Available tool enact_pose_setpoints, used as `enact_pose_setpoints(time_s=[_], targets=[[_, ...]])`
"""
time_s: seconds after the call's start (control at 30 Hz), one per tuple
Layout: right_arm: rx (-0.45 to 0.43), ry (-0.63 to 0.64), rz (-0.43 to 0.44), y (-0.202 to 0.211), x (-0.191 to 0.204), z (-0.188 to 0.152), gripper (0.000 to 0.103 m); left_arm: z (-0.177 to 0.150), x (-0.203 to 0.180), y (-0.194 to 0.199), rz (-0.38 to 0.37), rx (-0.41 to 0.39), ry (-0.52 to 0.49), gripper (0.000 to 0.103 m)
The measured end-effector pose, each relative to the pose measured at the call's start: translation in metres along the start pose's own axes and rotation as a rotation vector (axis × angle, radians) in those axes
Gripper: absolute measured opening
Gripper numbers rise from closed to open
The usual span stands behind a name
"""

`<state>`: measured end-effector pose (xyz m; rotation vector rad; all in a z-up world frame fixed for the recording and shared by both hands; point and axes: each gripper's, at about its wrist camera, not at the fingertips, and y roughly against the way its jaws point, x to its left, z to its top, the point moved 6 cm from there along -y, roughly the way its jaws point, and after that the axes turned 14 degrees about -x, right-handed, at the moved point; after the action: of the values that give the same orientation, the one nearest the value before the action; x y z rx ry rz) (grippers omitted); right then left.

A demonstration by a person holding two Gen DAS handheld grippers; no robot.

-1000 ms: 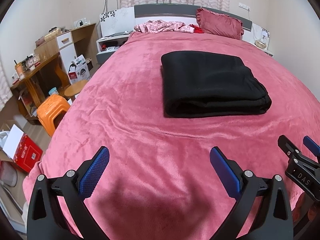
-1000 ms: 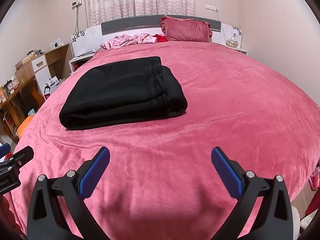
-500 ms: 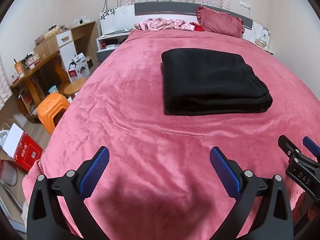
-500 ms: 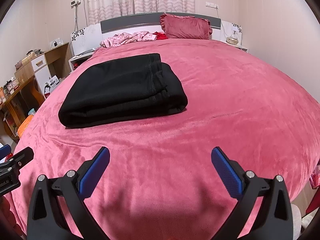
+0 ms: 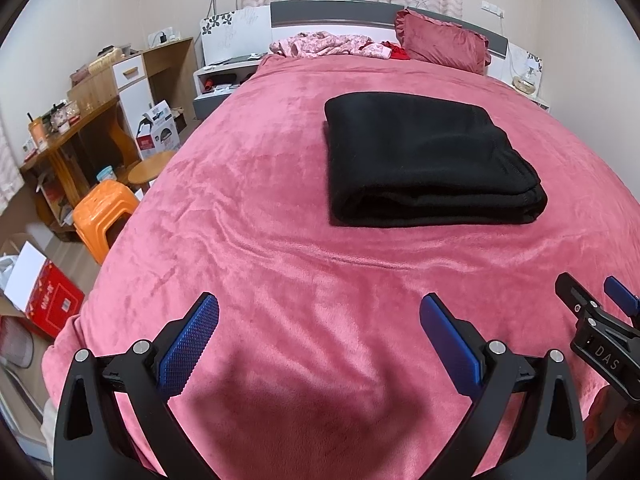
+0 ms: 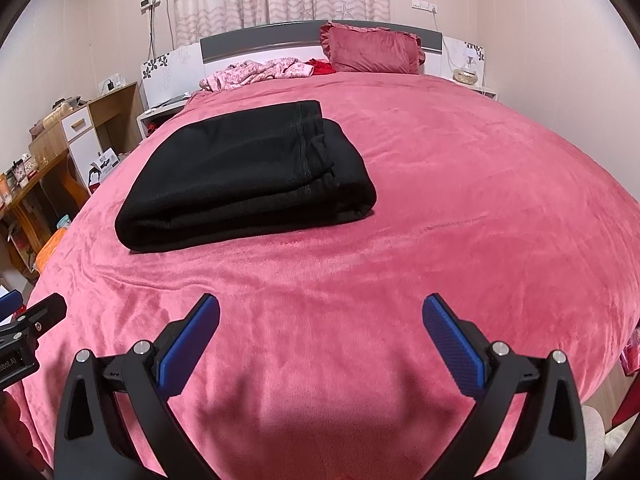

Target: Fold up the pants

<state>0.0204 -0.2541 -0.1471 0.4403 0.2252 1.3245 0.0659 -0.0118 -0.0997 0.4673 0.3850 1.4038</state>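
Black pants (image 5: 428, 164) lie folded in a thick rectangular stack on the pink bed blanket (image 5: 280, 240). They also show in the right wrist view (image 6: 248, 176), left of centre. My left gripper (image 5: 320, 324) is open and empty, held above the blanket near the bed's foot, well short of the pants. My right gripper (image 6: 320, 324) is open and empty, also near the foot and apart from the pants. The right gripper's tip (image 5: 592, 320) shows at the left view's right edge.
A red pillow (image 5: 444, 42) and crumpled pink clothes (image 5: 328, 44) lie at the headboard. An orange stool (image 5: 104, 212), a wooden desk (image 5: 68, 136) and a red box (image 5: 48, 300) stand left of the bed. A nightstand (image 6: 468, 76) stands at the far right.
Both grippers have drawn back slightly from the pants and stayed open. The folded pants have not moved.
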Motion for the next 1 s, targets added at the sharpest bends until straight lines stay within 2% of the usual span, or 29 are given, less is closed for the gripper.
enact_pose_setpoints(time_s=[1.0], targets=[[0.029,-0.008,0.003,-0.0058,-0.005,-0.0059,0.101,-0.0062,0.0002,-0.0042,0.001,0.031,-0.001,0.1]])
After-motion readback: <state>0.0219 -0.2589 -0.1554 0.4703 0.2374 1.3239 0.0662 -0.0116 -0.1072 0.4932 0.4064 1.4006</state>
